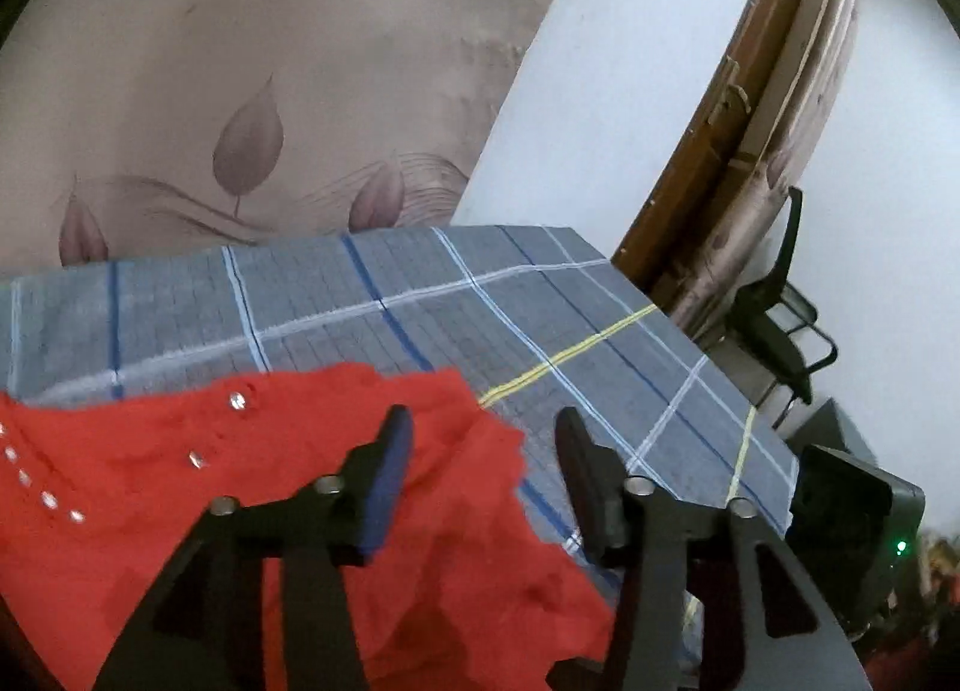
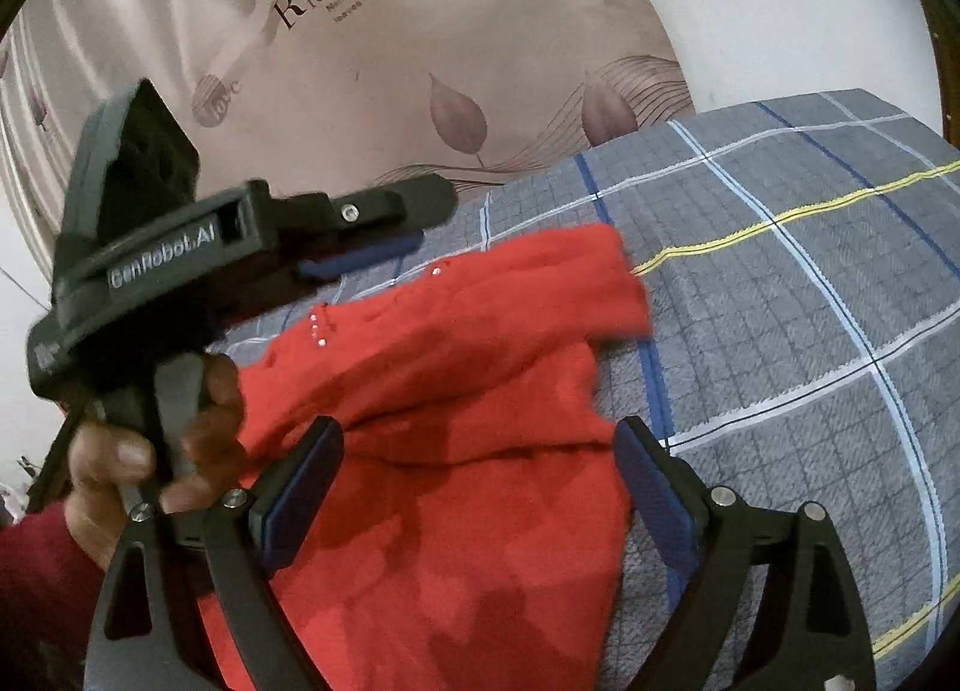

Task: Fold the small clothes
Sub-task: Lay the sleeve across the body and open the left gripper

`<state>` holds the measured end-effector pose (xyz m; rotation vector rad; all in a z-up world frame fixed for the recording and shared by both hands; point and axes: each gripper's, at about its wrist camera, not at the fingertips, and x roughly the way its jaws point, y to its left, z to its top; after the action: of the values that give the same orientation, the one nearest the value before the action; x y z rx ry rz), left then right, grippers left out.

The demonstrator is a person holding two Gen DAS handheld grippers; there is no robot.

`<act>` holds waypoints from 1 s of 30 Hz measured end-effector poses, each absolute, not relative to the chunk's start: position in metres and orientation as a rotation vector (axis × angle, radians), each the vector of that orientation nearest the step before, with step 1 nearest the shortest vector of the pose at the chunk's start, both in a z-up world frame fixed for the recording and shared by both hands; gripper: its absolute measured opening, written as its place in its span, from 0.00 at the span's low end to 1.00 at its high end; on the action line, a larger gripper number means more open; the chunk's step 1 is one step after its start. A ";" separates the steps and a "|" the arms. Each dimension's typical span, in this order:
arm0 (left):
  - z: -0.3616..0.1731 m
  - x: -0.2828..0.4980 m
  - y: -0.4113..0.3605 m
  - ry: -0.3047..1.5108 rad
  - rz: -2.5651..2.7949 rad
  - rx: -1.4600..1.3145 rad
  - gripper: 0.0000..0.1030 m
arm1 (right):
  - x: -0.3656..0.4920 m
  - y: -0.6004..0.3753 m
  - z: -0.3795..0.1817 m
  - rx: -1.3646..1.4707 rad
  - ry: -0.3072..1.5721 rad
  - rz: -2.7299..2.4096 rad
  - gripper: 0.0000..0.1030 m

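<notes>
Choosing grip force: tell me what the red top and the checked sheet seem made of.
Red top: soft, matte knit or fleece, judging by its fuzzy edges and limp folds, with shiny studs. Sheet: woven cloth, probably cotton, with a visible weave and a flat, dull finish.

Grey plaid-covered bed (image 2: 810, 301) under crumpled red garment (image 2: 456, 391).

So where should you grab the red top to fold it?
Probably the flap end of the red top, the part pointing toward the yellow stripe. It lies flat on the checked cloth with a free edge, so the right hand-held gripper, open above it, could come down from the cloth side and pinch that edge.
</notes>
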<state>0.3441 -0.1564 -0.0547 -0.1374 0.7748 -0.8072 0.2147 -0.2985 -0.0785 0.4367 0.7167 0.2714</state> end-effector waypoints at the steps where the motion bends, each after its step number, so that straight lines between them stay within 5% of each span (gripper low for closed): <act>1: -0.052 0.342 -0.152 0.767 -0.807 -0.153 0.59 | 0.215 -0.299 -0.078 0.440 0.716 0.272 0.87; 6: -0.020 0.326 -0.094 0.638 -0.694 -0.210 0.84 | 0.215 -0.311 -0.079 0.497 0.709 0.303 0.88; 18: -0.093 0.262 0.073 0.732 -0.344 -0.231 0.86 | 0.295 -0.375 -0.100 0.760 0.868 0.405 0.85; 20: -0.105 0.264 0.094 0.757 -0.329 -0.351 0.86 | 0.314 -0.368 -0.104 0.744 0.933 0.460 0.53; 21: -0.107 0.261 0.101 0.750 -0.329 -0.390 0.86 | 0.321 -0.363 -0.107 0.714 0.986 0.445 0.10; 30: -0.116 0.251 0.129 0.722 -0.201 -0.516 0.86 | 0.340 -0.272 0.020 0.616 0.795 0.637 0.09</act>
<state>0.2514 0.1294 -0.1163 -0.5164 0.7219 -0.2008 0.3396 -0.2720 0.0197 0.6163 0.7953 0.6374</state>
